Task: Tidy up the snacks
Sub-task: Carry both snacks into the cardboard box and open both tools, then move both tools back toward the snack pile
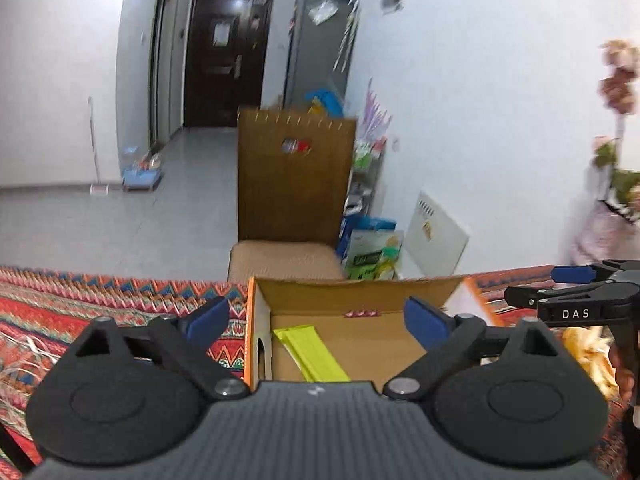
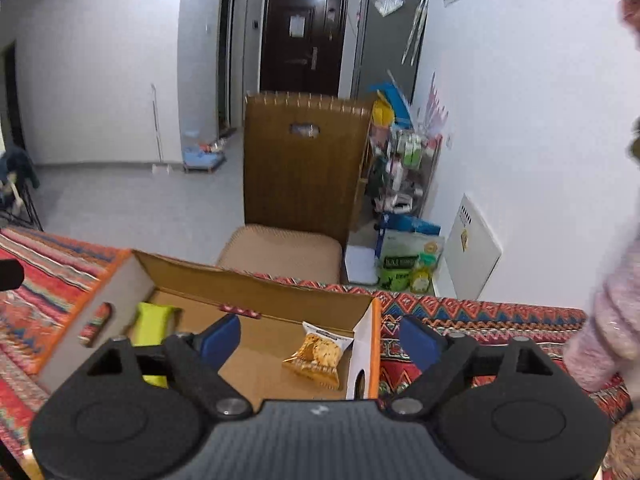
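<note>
Left gripper stands wide, nothing between its blue pads, and it hangs over the near end of the open box. Just ahead of and below it, on the box floor, lies a green snack bar, running diagonally away from the gripper toward the box's left wall. Right gripper is likewise spread wide and holds nothing; it hovers over the box's right end, its left pad above the box floor and its right pad beyond the orange-edged right wall, over the patterned cloth that covers the worktop. Between the right gripper's pads and slightly ahead, a yellow-orange cracker packet leans against the inside of that wall. To the gripper's left, the green bar shows again at the box's far-left end. In the left wrist view the right gripper appears at the right edge, off to the side of the box. Beyond the worktop, straight ahead of both grippers, stands a chair with a tan seat.
</note>
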`<action>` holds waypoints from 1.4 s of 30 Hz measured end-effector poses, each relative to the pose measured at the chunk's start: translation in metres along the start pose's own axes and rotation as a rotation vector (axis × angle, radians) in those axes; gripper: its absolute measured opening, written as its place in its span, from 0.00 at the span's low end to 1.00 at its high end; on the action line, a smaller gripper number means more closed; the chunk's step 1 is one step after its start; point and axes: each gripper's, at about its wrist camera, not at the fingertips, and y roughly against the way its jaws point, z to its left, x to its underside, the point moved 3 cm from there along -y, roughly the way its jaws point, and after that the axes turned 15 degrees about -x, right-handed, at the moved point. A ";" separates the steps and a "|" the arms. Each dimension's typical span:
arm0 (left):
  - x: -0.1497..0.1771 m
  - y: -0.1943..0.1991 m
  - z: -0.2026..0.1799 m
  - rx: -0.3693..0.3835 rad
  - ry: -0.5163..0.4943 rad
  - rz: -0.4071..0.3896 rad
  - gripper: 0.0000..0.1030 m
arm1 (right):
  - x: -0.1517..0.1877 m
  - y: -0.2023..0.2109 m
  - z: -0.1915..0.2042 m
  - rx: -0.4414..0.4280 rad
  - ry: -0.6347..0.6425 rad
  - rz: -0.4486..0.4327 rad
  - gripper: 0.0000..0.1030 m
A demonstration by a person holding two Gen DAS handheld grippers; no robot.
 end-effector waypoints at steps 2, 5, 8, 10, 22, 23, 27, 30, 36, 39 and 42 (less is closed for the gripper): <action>0.001 0.036 0.002 0.010 -0.005 -0.040 0.97 | 0.004 0.033 0.008 -0.013 -0.003 -0.029 0.87; 0.007 0.085 0.004 0.026 -0.011 -0.088 1.00 | 0.014 0.081 0.022 -0.040 -0.003 -0.074 0.90; 0.022 0.134 0.006 0.031 -0.018 -0.129 1.00 | 0.031 0.127 0.039 -0.060 0.016 -0.109 0.92; 0.035 0.162 0.006 0.030 -0.035 -0.159 1.00 | 0.045 0.157 0.052 -0.073 0.029 -0.136 0.94; 0.157 0.282 0.012 -0.068 -0.014 -0.271 1.00 | 0.174 0.279 0.110 -0.148 0.059 -0.259 1.00; 0.169 0.289 0.013 -0.072 -0.005 -0.270 1.00 | 0.187 0.286 0.114 -0.140 0.060 -0.266 1.00; 0.222 0.315 0.014 -0.090 0.012 -0.255 1.00 | 0.241 0.305 0.129 -0.136 0.050 -0.280 1.00; 0.255 0.328 0.017 -0.112 0.023 -0.252 1.00 | 0.281 0.312 0.138 -0.116 0.047 -0.271 1.00; 0.309 0.338 0.020 -0.084 0.012 -0.178 1.00 | 0.352 0.315 0.148 -0.055 -0.023 -0.256 1.00; 0.327 0.335 0.018 -0.098 -0.023 -0.151 1.00 | 0.378 0.313 0.150 -0.056 -0.047 -0.235 1.00; 0.335 0.329 0.018 -0.089 -0.029 -0.128 1.00 | 0.393 0.309 0.152 -0.038 -0.052 -0.212 1.00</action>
